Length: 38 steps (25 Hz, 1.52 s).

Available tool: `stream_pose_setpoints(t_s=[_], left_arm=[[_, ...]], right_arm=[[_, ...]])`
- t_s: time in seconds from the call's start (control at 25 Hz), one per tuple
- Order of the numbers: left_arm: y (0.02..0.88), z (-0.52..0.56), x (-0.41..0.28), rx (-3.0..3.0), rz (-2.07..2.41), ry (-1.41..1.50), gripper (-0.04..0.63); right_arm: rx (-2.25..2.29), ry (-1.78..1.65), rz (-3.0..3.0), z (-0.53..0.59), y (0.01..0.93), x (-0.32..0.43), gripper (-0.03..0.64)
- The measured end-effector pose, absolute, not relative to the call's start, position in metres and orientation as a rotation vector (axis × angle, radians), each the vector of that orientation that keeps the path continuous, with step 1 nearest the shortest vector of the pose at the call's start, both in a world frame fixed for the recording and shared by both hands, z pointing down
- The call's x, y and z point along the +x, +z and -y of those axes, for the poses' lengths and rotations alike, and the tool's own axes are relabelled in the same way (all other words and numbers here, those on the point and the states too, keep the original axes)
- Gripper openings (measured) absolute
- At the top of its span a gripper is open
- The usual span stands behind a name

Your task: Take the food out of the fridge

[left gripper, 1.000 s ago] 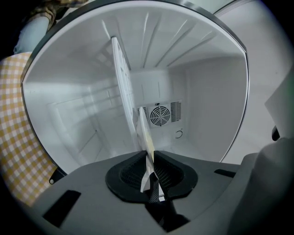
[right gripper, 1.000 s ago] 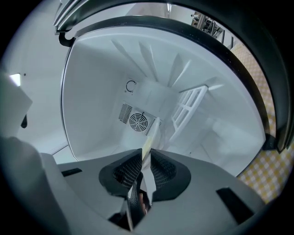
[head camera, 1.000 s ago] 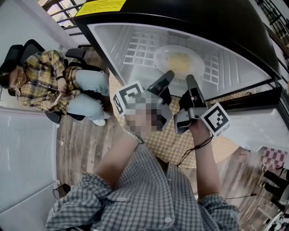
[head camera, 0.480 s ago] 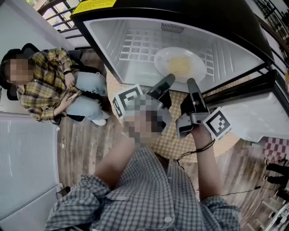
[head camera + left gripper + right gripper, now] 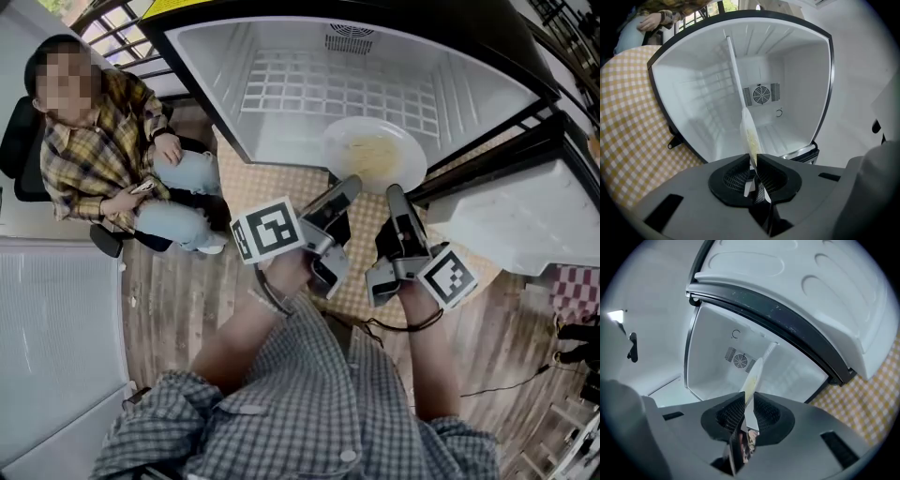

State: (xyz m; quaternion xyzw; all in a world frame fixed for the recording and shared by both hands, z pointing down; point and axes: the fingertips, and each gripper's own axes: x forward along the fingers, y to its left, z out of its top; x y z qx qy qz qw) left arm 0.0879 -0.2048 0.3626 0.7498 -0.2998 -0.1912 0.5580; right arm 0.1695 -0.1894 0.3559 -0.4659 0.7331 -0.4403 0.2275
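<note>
"Head view first: where is the food?"

"It is a pale yellow heap of food (image 5: 375, 155) on a white plate (image 5: 336, 150). The plate sits directly ahead of both sets of jaws, at the mouth of the open fridge (image 5: 272, 131)."

"Who holds it?"

"Both. The left gripper (image 5: 345, 185) pinches the plate's near rim. The right gripper (image 5: 395, 192) pinches the same rim just beside it. Each gripper view shows the plate edge-on, pressed between that gripper's pads, with the bare fridge interior beyond the jaws."

"How far along?"

"Partway, I judge. The plate is gripped and its near edge appears past the fridge's front lip, with its far part inside. It remains to draw it fully clear and set it down, perhaps on the checked cloth (image 5: 361, 300) beneath the jaws."
</note>
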Motion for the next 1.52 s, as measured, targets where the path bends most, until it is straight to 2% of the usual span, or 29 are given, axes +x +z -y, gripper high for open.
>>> stream_pose_setpoints(t_s=[0.68, 1.52], left_arm=[[0.457, 0.148, 0.100, 1.626, 0.668, -0.253, 0.054], [0.563, 0.133, 0.114, 1.488, 0.697, -0.040, 0.067]], right_arm=[[-1.363, -1.435, -1.902, 0.132, 0.446, 0.172, 0.057], [-1.544, -1.689, -1.733, 0.114, 0.554, 0.188, 0.057]])
